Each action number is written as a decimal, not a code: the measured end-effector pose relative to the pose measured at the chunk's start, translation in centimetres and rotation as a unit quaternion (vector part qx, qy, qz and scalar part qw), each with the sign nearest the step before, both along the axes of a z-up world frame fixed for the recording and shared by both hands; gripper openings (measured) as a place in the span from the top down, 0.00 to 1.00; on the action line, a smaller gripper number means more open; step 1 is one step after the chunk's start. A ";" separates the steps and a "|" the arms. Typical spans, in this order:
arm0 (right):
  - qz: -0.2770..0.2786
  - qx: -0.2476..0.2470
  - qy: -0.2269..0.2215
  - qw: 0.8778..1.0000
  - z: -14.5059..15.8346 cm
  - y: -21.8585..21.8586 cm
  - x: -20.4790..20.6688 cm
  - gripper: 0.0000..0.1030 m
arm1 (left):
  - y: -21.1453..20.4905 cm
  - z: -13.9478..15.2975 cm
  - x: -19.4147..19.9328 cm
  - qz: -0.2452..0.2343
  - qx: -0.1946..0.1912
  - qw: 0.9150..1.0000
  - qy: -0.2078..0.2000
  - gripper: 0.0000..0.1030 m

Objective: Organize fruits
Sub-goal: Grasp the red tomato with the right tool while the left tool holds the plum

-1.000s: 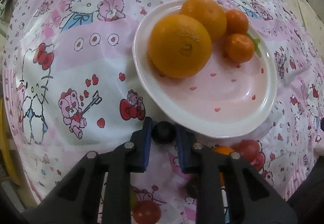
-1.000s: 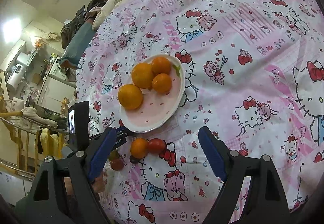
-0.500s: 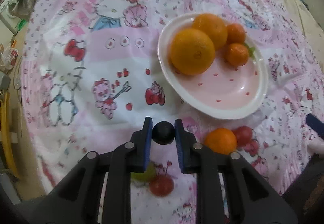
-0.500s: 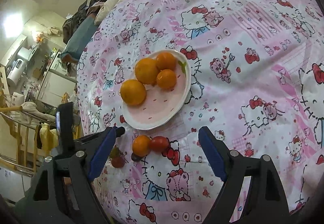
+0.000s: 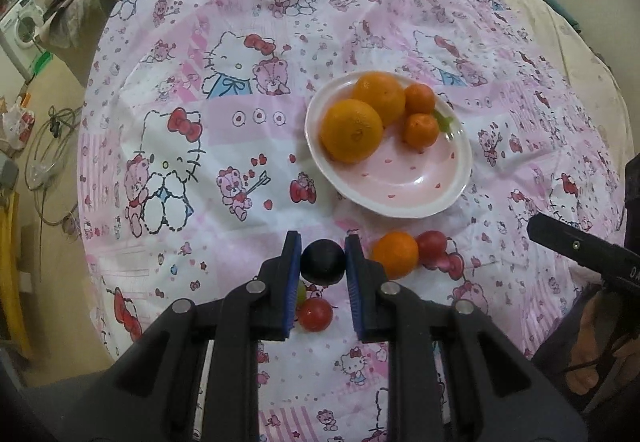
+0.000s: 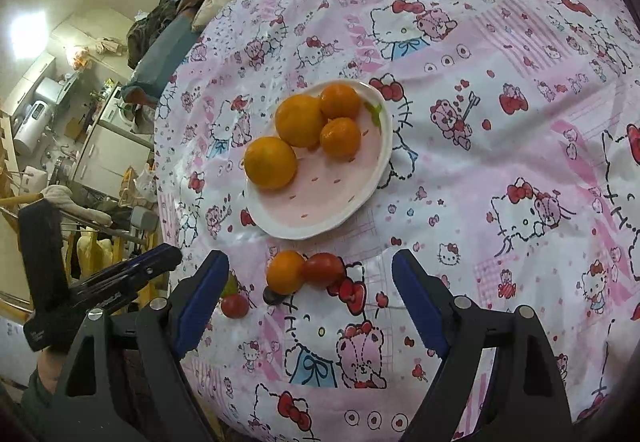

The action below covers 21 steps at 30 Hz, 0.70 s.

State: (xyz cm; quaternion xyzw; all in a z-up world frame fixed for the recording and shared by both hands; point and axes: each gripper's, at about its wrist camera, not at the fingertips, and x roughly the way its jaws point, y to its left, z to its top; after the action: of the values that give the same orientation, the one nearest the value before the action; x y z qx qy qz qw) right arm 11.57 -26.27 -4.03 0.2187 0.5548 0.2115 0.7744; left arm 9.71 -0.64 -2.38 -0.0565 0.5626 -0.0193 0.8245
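Since the earlier frame: left gripper point(image 5: 323, 260) has risen, more of the desk point(image 5: 360, 22) in view.

Left wrist view: jaws clenched on dark round fruit point(image 5: 322, 261), perhaps a grape or plum; small, light, smooth, soft-skinned, held across its middle. It hangs above the desk's near edge, short of the plate point(image 5: 460, 186).

Right wrist view: right gripper point(image 6: 310, 296), jaws spread wide, nothing held, hovering over a mandarin point(image 6: 285, 272) and tomato point(image 6: 323, 269) lying just before the plate.
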 end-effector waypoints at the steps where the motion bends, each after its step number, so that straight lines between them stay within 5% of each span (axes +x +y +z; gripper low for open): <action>1: 0.001 0.000 0.004 1.000 -0.1 0.1 0.0 0.16 | 0.2 -0.1 0.0 0.004 -0.003 1.000 0.000 0.82; 5: -0.001 -0.002 0.027 1.000 -1.1 0.2 0.6 0.19 | 1.0 -0.1 -0.3 0.021 -0.008 1.000 -0.006 0.82; 9: 0.019 0.014 0.071 0.997 -2.9 1.0 1.9 0.43 | 1.7 -0.3 -0.4 0.036 -0.023 0.999 -0.005 0.82; 21: 0.033 -0.006 0.153 0.988 -8.8 3.9 3.6 0.52 | 1.9 -0.1 0.1 0.045 -0.041 0.998 -0.005 0.82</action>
State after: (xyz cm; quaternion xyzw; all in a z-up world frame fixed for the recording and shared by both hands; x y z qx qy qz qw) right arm 15.17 -22.39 -12.85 0.2258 0.6750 0.1974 0.6741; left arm 9.86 1.27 -2.52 -0.1158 0.5537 -0.0054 0.8246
